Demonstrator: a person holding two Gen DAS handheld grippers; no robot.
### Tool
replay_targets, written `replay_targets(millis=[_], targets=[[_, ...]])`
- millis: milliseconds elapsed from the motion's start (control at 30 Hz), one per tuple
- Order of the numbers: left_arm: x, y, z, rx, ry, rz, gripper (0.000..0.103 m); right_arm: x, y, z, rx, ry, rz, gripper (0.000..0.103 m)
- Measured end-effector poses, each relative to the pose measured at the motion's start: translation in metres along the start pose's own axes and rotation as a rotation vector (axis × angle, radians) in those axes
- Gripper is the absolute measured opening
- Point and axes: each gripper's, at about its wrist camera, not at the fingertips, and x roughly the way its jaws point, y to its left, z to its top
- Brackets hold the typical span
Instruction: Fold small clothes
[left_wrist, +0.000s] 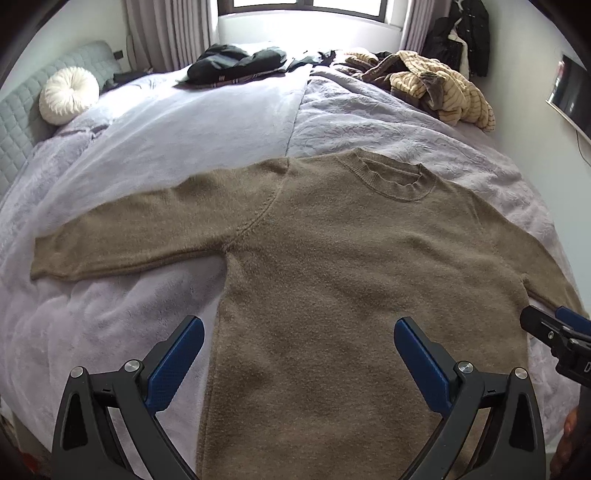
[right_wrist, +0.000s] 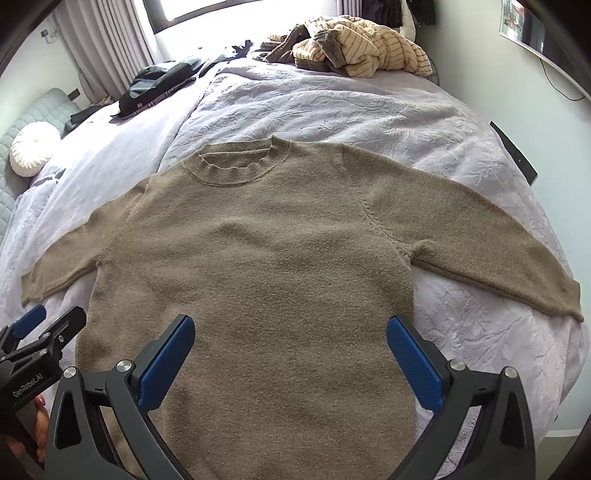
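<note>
I hold my left gripper (left_wrist: 299, 341) over the lower left part of a brown sweater (left_wrist: 332, 280), its blue fingers (left_wrist: 177, 365) spread wide apart with nothing between them. My right gripper (right_wrist: 290, 339) hangs over the lower middle of the same sweater, its fingers (right_wrist: 413, 363) likewise wide apart and gripping nothing. The sweater lies flat and face up on the bed (left_wrist: 147, 147), on a pale lilac cover, with its ribbed collar (right_wrist: 236, 166) pointing toward the window and both sleeves stretched out to the sides. Its hem runs below the edge of both views, so I cannot tell how it lies there. At the far side of the bed sits a pile of striped cream clothes (right_wrist: 362, 48), well apart from the sweater, and a dark garment (left_wrist: 236, 64) lies near the window. A round white cushion (left_wrist: 68, 94) rests against the padded headboard (left_wrist: 18, 122).
</note>
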Motion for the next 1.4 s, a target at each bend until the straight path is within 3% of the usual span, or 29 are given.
replay_targets(millis=[1400], targets=[[0.014, 0.013, -0.003, -0.025, 0.028, 0.041, 0.103, 0.006, 0.000, 0.001, 0.008, 0.021, -0.009, 0.103]])
